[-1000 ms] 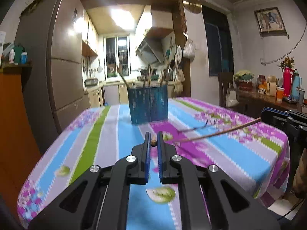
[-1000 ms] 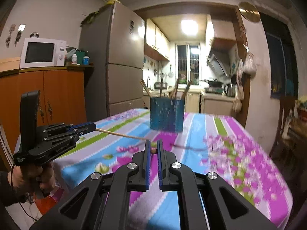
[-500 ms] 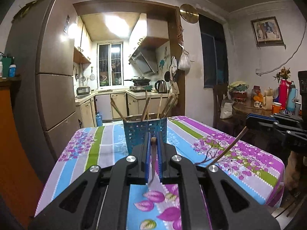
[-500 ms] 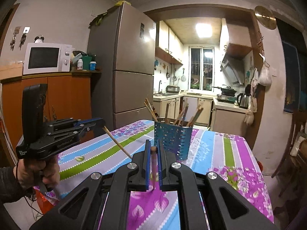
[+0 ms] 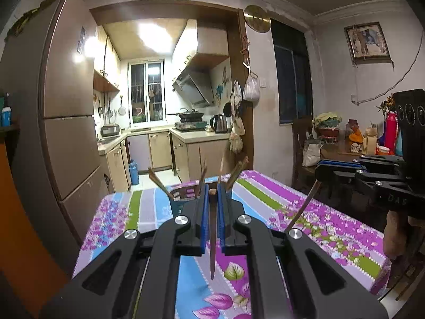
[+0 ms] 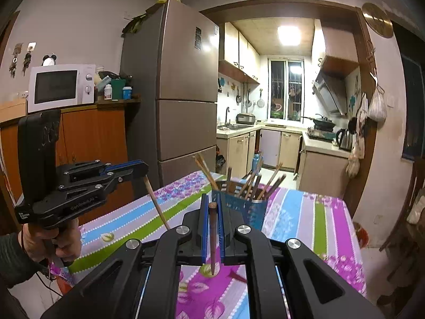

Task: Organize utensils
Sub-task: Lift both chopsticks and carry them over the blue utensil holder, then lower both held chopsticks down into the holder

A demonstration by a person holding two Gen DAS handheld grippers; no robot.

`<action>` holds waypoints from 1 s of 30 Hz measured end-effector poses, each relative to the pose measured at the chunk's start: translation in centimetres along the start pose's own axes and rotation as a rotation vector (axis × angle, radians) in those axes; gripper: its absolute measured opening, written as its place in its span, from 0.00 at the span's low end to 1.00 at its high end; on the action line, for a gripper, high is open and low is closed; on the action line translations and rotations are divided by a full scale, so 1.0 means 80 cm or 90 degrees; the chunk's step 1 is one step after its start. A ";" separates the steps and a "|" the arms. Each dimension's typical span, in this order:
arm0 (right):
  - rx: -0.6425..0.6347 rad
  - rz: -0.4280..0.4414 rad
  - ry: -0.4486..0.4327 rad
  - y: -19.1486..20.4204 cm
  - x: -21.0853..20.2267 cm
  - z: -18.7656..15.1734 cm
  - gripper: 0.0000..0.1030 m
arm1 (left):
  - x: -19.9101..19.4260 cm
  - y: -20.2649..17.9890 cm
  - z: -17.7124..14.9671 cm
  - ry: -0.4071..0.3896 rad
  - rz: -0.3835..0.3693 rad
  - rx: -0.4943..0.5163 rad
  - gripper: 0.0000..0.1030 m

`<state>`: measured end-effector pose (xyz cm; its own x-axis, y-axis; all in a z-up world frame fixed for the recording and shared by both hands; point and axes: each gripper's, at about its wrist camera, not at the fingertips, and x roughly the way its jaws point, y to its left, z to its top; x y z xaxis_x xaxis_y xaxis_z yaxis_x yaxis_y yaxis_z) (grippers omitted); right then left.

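Observation:
My left gripper [image 5: 211,195] is shut on the top end of a brown chopstick [image 5: 212,239] that hangs tip down over the floral striped tablecloth [image 5: 265,196]. My right gripper [image 6: 211,207] is likewise shut on the head of a second chopstick [image 6: 212,239], also hanging. Each gripper appears side-on in the other's view: the right one [image 5: 320,170] with its slanting stick [image 5: 302,210], the left one [image 6: 142,168] with its stick [image 6: 156,204]. Just beyond both stands a blue perforated holder [image 6: 244,207] with several chopsticks in it, half hidden behind my left fingers [image 5: 180,206].
A tall fridge [image 6: 180,93] stands off the table's left side, beside an orange cabinet with a microwave [image 6: 61,87]. A cluttered side table [image 5: 345,154] and a chair sit to the right. The kitchen opens behind the table's far edge.
Both grippers rose off the table and moved toward the holder. Their chopsticks, which pointed sideways a second ago, now hang tip down from the shut jaws.

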<state>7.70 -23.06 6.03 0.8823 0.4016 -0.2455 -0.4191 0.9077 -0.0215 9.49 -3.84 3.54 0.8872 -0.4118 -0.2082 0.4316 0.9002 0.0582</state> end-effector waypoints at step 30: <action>0.008 -0.038 -0.008 -0.096 0.085 0.260 0.07 | 0.079 0.053 0.208 -0.062 0.059 -0.017 0.05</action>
<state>21.39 -24.76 24.65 0.9084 0.3483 -0.2314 -0.3631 0.9315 -0.0233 19.63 -4.98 18.74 0.9352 -0.3375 -0.1070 0.3438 0.9379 0.0466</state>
